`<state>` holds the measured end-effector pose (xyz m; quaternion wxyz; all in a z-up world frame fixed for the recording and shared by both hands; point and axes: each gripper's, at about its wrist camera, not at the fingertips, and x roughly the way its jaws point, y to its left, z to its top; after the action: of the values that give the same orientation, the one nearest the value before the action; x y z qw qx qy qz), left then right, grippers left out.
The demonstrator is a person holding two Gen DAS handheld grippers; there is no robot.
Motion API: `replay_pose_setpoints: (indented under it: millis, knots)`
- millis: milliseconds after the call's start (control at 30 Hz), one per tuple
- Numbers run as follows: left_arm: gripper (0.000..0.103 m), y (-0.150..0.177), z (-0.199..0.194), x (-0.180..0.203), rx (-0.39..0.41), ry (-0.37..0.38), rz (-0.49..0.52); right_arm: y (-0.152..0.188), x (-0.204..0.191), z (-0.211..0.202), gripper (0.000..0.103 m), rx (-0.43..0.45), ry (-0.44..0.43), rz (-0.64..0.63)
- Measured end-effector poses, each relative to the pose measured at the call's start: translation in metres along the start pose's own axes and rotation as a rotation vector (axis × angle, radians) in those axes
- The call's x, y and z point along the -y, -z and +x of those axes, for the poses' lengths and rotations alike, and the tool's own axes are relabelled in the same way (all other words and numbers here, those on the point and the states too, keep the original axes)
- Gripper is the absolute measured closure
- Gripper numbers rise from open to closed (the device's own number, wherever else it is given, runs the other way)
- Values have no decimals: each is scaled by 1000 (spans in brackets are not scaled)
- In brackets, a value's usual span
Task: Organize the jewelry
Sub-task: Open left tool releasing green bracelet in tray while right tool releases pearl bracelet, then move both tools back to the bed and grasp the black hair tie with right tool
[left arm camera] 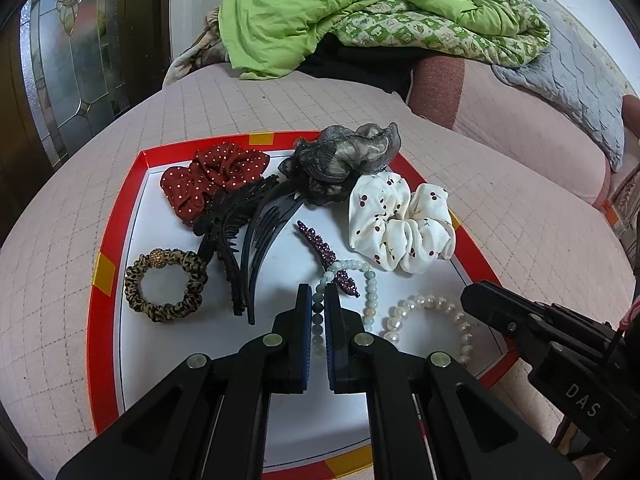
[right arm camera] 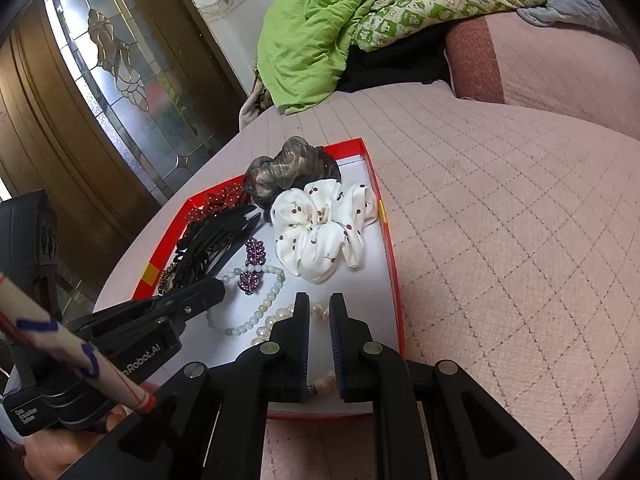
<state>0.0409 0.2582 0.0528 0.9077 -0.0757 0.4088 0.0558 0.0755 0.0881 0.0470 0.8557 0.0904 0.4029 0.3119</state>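
In the red-rimmed tray (left arm camera: 120, 240): four scrunchies, two bead bracelets. My left gripper (left arm camera: 319, 300) pinches the jade bracelet (left arm camera: 370, 280); my right gripper (right arm camera: 319, 312), nearly closed, straddles the pearl bracelet (right arm camera: 280, 316) by the near edge. Lettering reads "DAS".

Place: a home bedroom.
Bed: a pale pink quilted bedspread with a stitched diamond grid (left arm camera: 500, 216) covers the broad, soft surface that fills both views.
Bedding: a crumpled lime-green duvet with a green-and-cream flower-print lining (left arm camera: 360, 12) lies heaped at the far side, beside a grey quilted blanket (left arm camera: 576, 80).
Door: a dark brown wooden door with a leaded, frosted glass panel (right arm camera: 120, 68) stands at the left.
Personal items: a shallow red-rimmed cardboard box lid with a white floor (left arm camera: 116, 320) rests on the bedspread and holds fabric scrunchies, hair claws and bead bracelets.
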Motion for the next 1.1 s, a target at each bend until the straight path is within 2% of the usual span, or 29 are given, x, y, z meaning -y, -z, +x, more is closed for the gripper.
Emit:
replay_pose_setpoints:
  millis: [367,433,500,700,933,1100]
  knots:
    - [97,-2,-6,-1,25,-14,-4,-2,-3,-9,91,16,-7,3]
    - [91,-3,-9,1,33,-9,-7,-2,-3,-12,91,18,-9,8]
    - [78,-2,-12,2,47,-15,-5,-2,-3,-16,91,22,-9,11]
    - [78,0,-21,12,76,-9,-1,-4,-1,-33,91,39,-13,22]
    - [78,9,-33,47,119,33,59,-3,12,-71,91,78,7,49]
    - [78,19,-41,83,154,76,149,1,38,-105,90,111,30,98]
